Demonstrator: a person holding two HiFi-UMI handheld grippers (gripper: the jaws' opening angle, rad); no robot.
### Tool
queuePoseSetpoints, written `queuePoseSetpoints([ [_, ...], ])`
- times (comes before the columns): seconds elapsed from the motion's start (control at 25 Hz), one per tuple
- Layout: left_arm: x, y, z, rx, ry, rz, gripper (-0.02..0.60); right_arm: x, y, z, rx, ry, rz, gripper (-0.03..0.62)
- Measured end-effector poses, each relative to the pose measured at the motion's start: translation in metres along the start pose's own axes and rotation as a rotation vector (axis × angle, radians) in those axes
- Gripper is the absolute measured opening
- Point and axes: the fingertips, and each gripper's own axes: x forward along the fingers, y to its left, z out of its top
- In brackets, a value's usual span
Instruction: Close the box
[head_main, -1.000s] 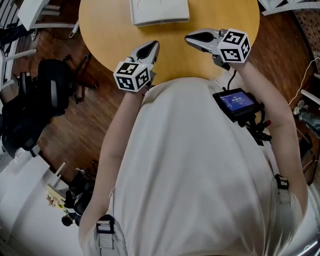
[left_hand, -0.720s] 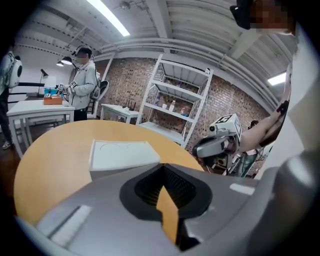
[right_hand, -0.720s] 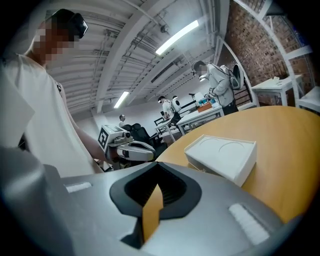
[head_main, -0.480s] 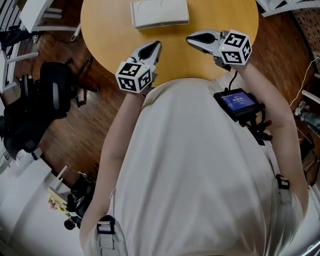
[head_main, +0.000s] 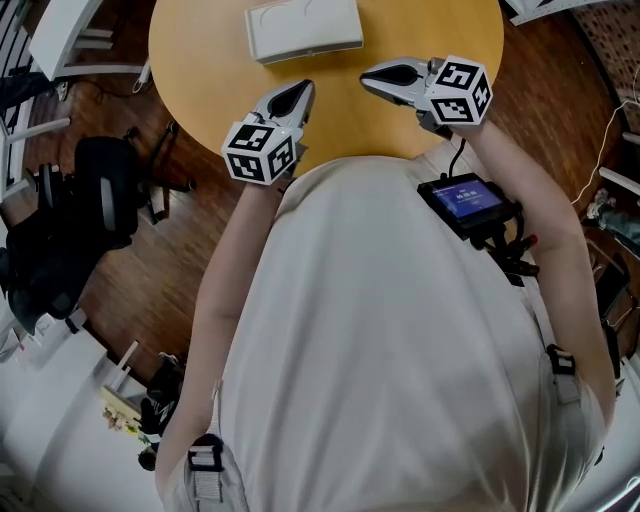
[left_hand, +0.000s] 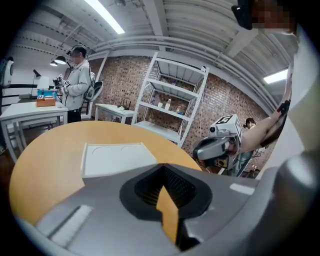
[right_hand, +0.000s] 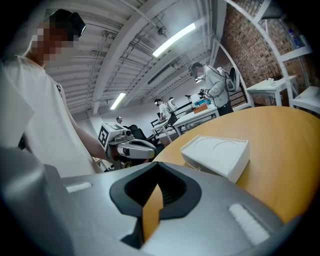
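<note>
Change: none of note; left gripper (head_main: 298, 92) and right gripper (head_main: 374, 78) stay hovering, jaws clenched, empty | Location: white box (head_main: 303, 29) ahead of both jaws, well apart, lid flat, on tabletop (head_main: 200, 60) | Judgement: closing appears complete.

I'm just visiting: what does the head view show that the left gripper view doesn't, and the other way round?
Only the head view: a small screen device at the person's waist, the wooden floor and a black chair.

Only the left gripper view: a white shelf rack against a brick wall, and another person standing by a white side table.

Both: the round wooden table, the white box lying on it, and the right gripper.
</note>
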Motion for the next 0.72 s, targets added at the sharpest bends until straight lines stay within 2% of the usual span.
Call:
queuePoseSetpoints([
  [0.72,-0.0007,0.0037,0.0023,-0.002,-0.012,0.000,0.000,0.0005,-0.0024,0.0022,0.002,0.000,-0.003,0.000],
])
